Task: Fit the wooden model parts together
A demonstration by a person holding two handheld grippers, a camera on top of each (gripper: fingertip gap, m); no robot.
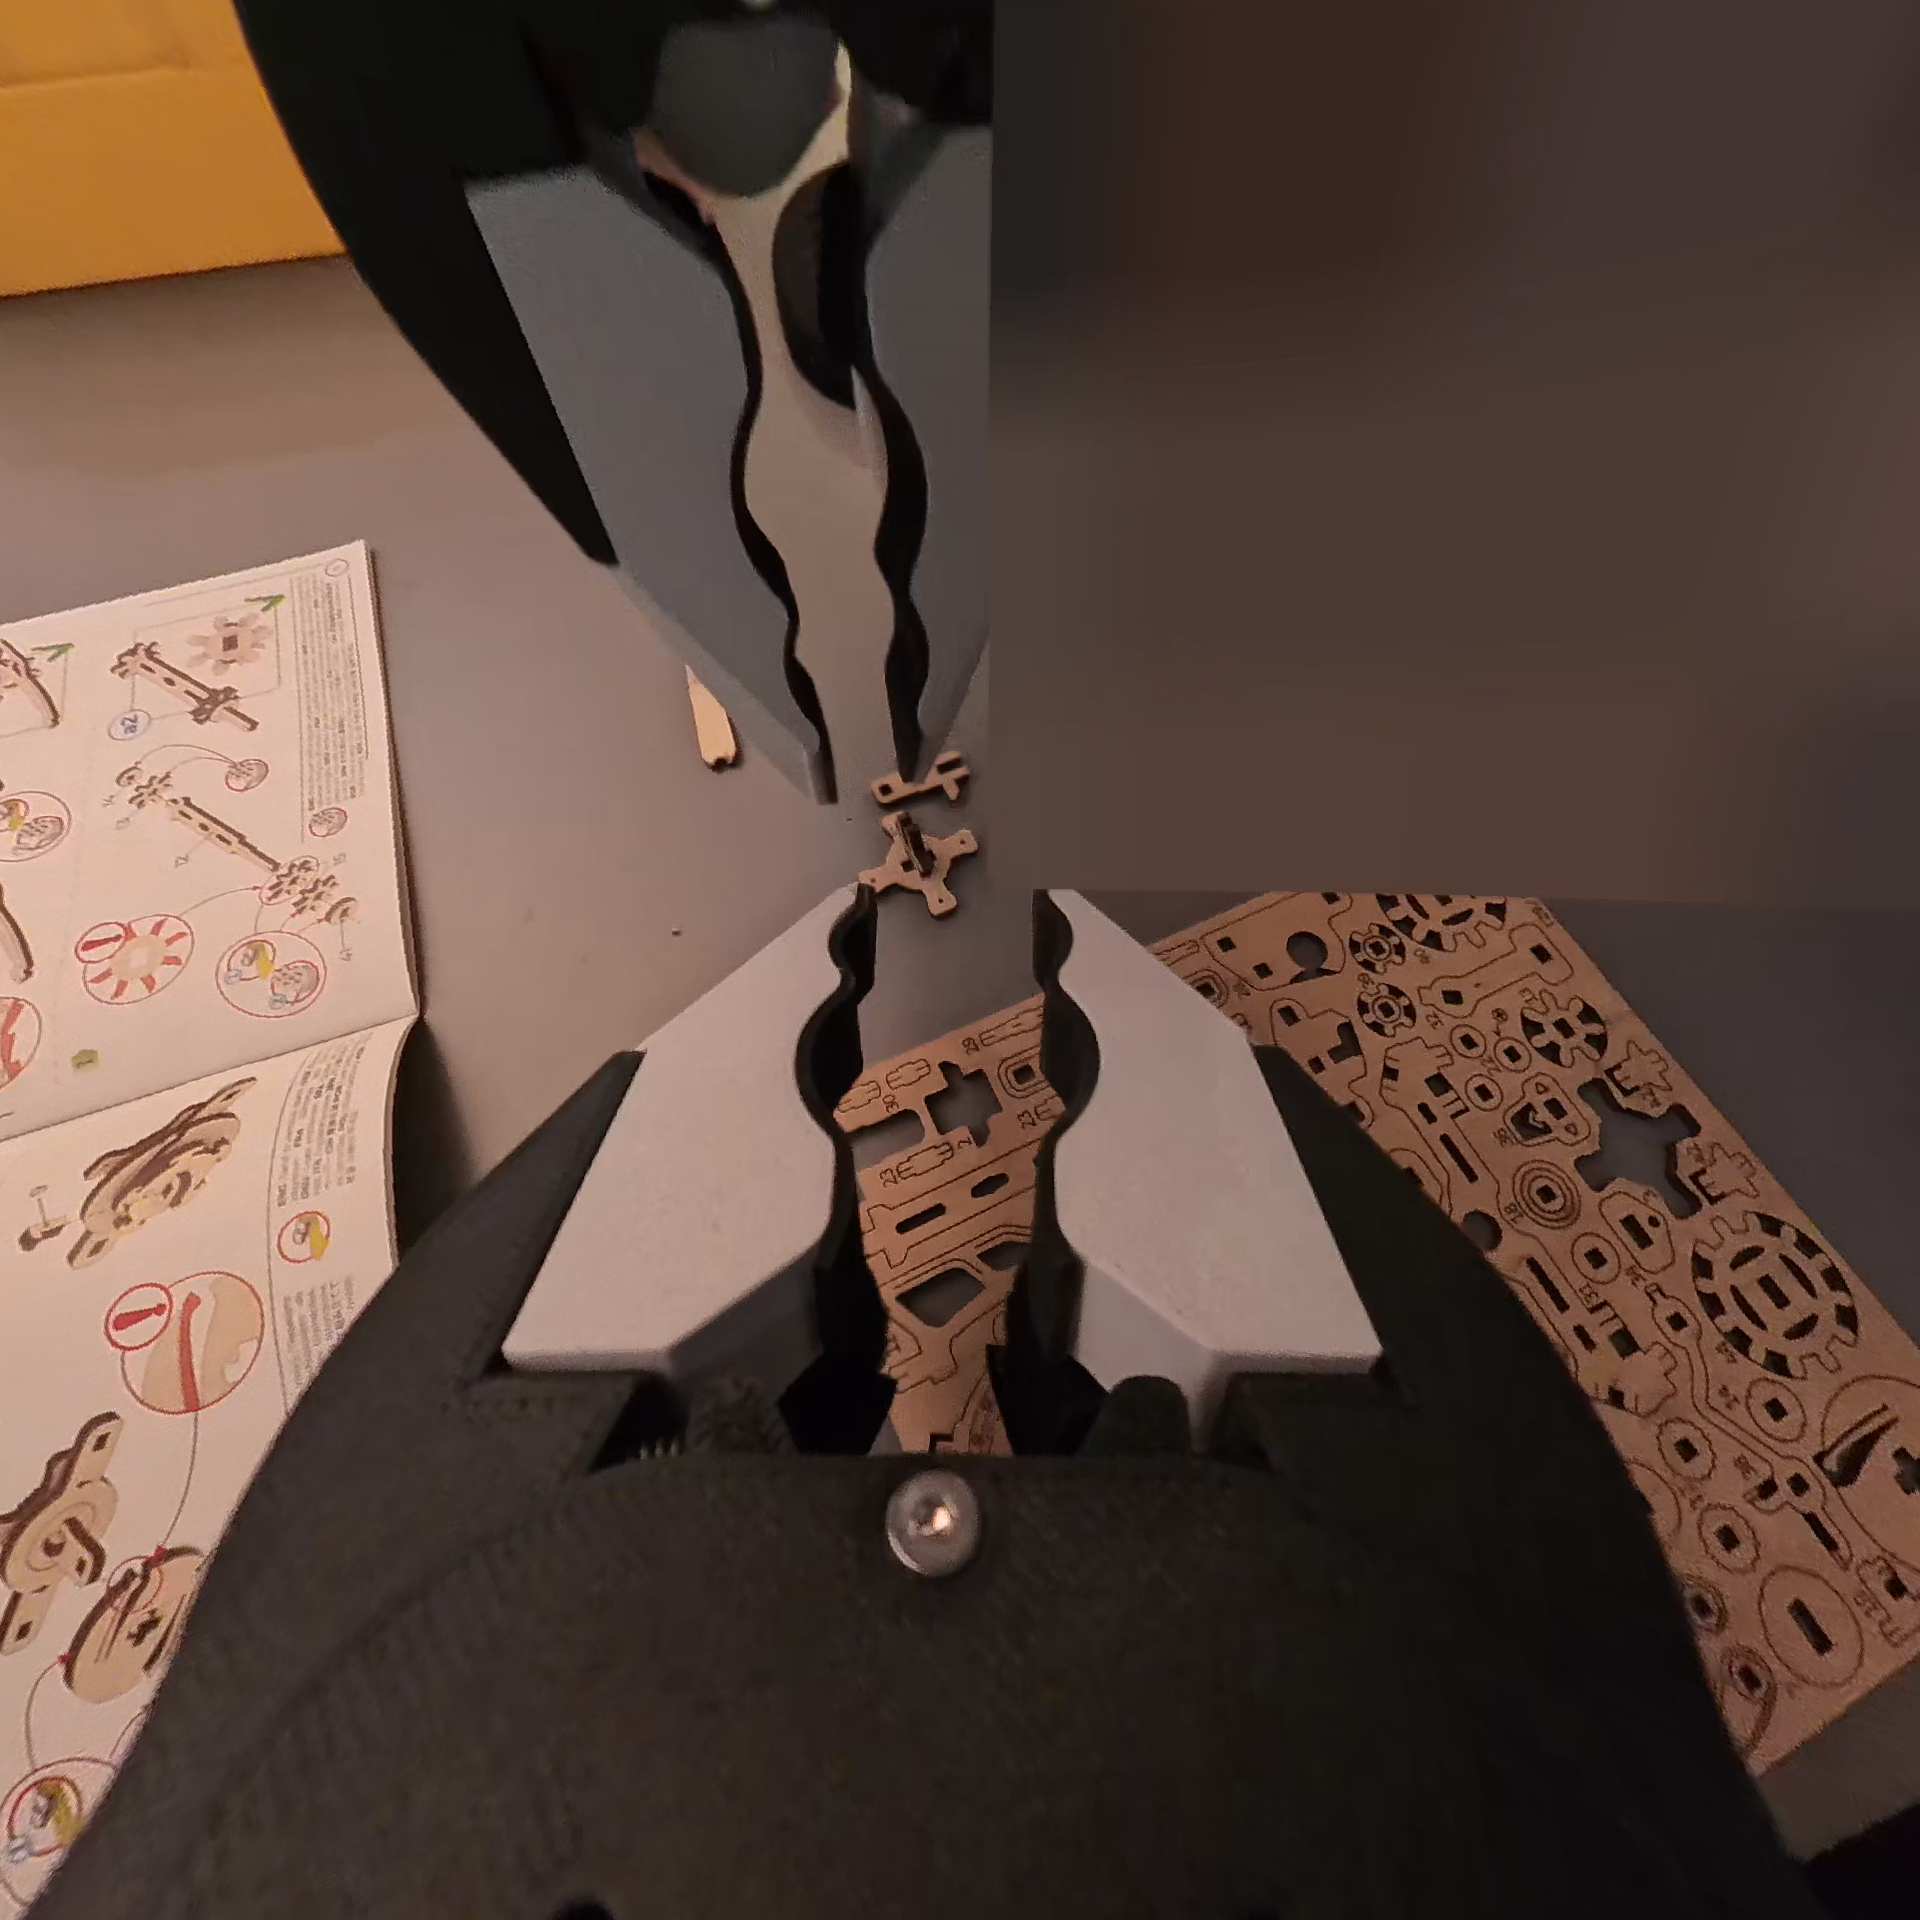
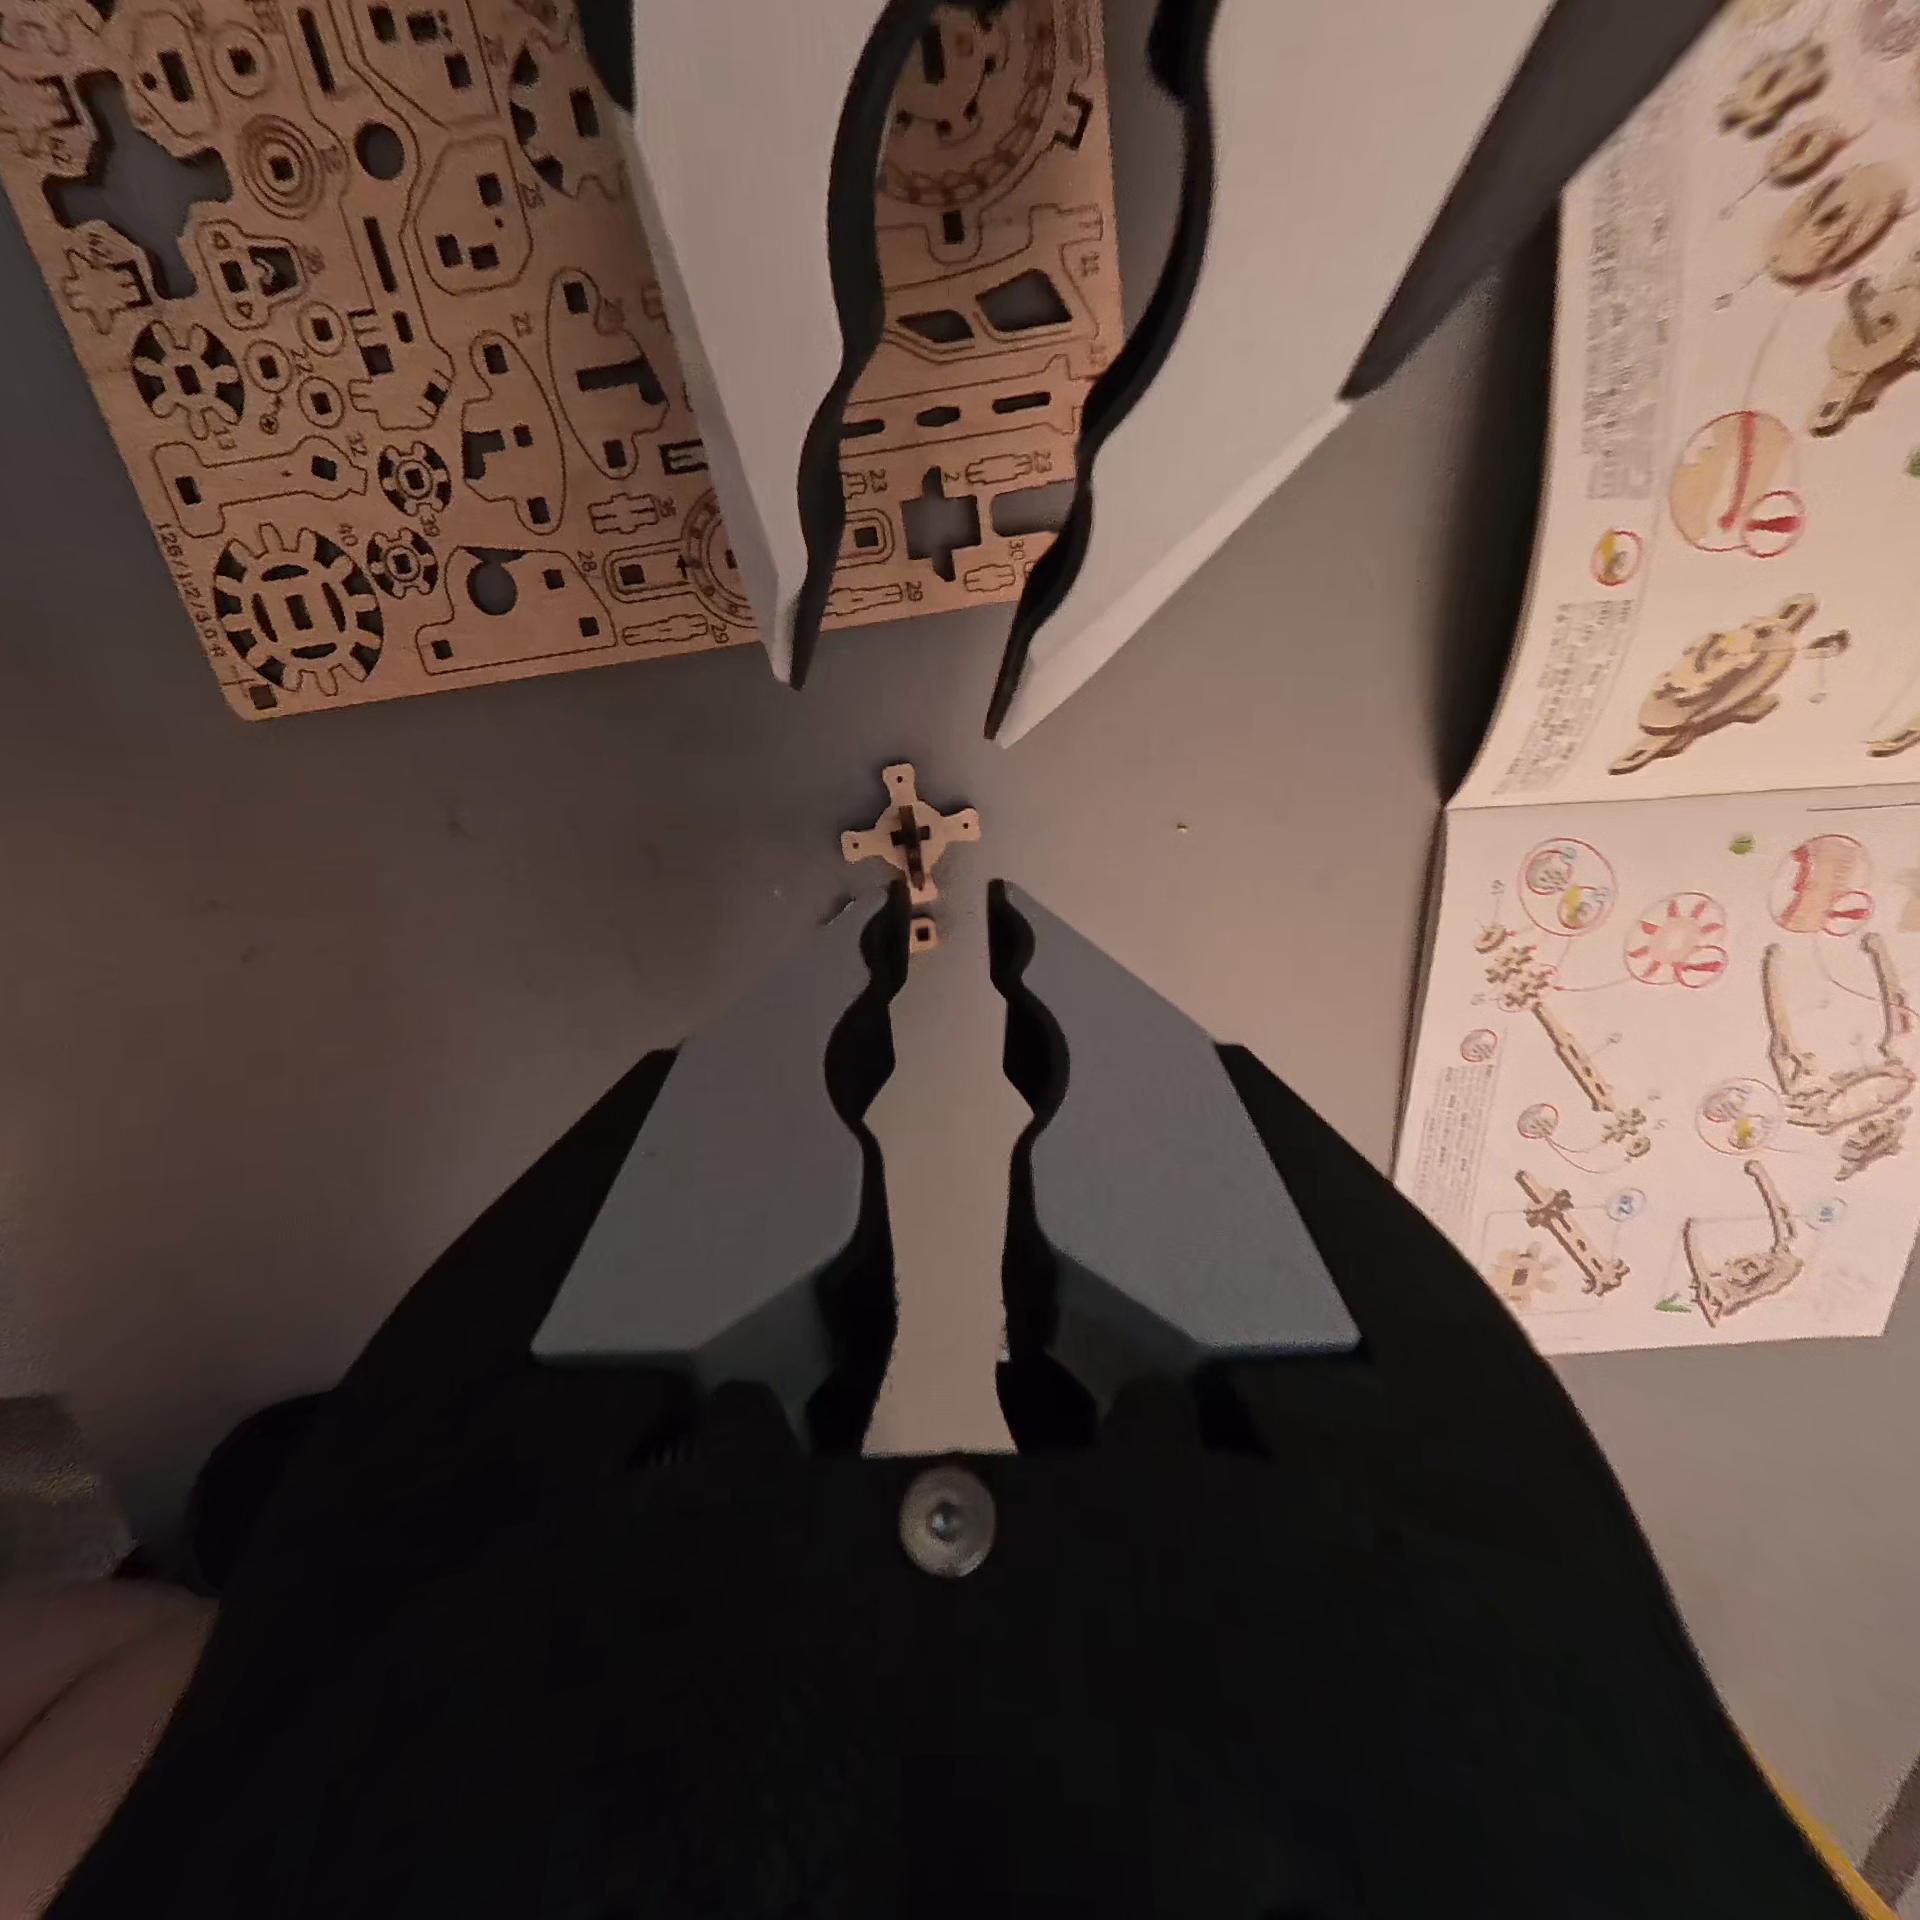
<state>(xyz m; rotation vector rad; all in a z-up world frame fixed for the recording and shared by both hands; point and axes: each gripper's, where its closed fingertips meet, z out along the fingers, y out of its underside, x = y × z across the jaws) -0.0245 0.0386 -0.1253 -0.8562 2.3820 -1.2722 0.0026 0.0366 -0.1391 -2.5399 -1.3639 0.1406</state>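
Observation:
A small cross-shaped wooden part (image 1: 928,864) lies on the grey table between the two grippers, with a dark piece standing in its centre slot; it also shows in the right wrist view (image 2: 907,831). A small flat wooden bar (image 1: 923,781) lies just beyond it, against one fingertip of my right gripper (image 2: 942,894) and inside its gap (image 2: 923,931). My right gripper is open and comes in from the top of the left wrist view (image 1: 864,781). My left gripper (image 1: 951,896) is open and empty, its tips just short of the cross part; it faces me in the right wrist view (image 2: 894,701).
A laser-cut wooden parts sheet (image 1: 1455,1195) lies under and right of my left gripper, also in the right wrist view (image 2: 364,364). An open instruction booklet (image 1: 187,935) (image 2: 1683,935) lies at the side. A pale wooden stick (image 1: 712,727) lies by the right gripper.

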